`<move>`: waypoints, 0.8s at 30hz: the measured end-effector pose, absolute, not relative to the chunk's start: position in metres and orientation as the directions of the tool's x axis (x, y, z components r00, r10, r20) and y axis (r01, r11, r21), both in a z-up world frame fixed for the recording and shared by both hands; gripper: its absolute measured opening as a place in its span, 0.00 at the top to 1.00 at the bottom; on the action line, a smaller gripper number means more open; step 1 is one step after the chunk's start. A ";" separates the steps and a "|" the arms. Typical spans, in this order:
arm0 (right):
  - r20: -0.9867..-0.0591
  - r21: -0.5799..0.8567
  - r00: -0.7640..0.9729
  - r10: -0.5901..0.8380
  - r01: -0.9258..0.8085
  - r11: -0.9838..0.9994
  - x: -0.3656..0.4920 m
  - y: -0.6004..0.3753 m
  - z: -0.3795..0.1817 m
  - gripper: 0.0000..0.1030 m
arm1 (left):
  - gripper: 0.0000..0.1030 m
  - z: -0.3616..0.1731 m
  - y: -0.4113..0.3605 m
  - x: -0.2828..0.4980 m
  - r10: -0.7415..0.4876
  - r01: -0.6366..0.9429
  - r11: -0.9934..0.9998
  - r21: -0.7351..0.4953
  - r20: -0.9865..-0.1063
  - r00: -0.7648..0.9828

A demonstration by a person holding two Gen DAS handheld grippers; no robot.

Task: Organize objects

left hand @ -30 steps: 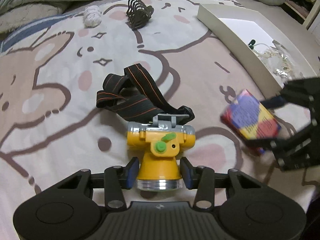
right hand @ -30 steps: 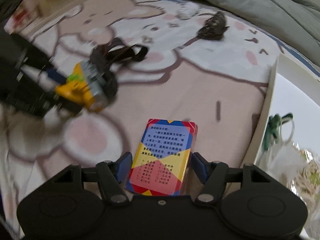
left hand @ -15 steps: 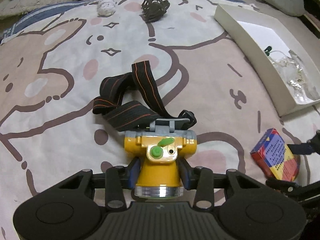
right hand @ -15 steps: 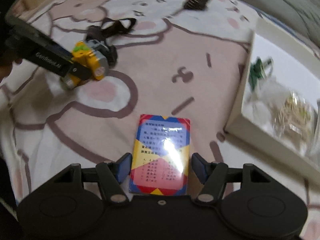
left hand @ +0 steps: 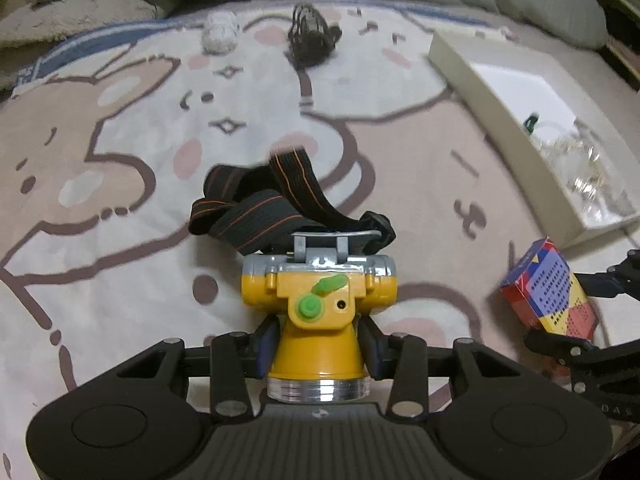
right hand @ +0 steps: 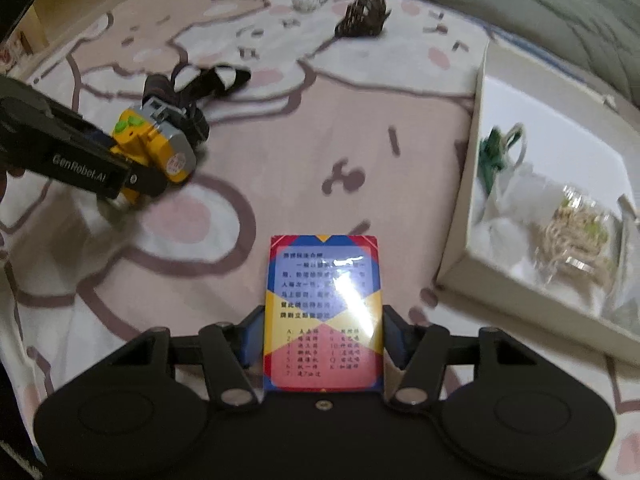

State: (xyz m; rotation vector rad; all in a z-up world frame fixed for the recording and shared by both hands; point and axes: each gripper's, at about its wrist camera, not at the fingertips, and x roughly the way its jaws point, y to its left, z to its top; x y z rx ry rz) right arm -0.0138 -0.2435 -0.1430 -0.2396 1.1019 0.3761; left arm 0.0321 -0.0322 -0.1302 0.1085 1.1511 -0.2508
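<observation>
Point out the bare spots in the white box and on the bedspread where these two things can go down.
The white box is bare at its far end, beyond the green clip; its near end is crowded with clear bags. On the bedspread, the stretch between the yellow headlamp and the box wall is bare. The card box sits nearest it.

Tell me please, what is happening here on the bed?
A person is tidying small things with two handheld grippers. The left gripper is shut on the yellow plastic headlamp, whose black elastic strap trails on the cartoon-print bedsheet. The right gripper is shut on the colourful card box. The shallow white cardboard box beside it already holds clear bags. A white ball and a dark hair claw lie farther away.
</observation>
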 end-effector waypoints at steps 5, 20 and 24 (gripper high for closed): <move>-0.859 -0.008 0.478 0.186 -0.375 0.927 -0.004 -0.246 -0.122 0.42 | 0.58 -0.107 -0.030 0.033 -0.173 0.235 0.969 -0.074 -0.883 0.436; -0.727 0.048 0.654 0.209 -0.256 0.966 0.025 -0.251 -0.066 0.41 | 0.58 -0.055 -0.023 0.029 -0.177 0.186 0.979 -0.080 -0.781 0.599; -0.693 0.049 0.691 0.202 -0.235 0.971 0.029 -0.250 -0.055 0.41 | 0.58 -0.043 -0.020 0.029 -0.178 0.167 0.982 -0.091 -0.746 0.641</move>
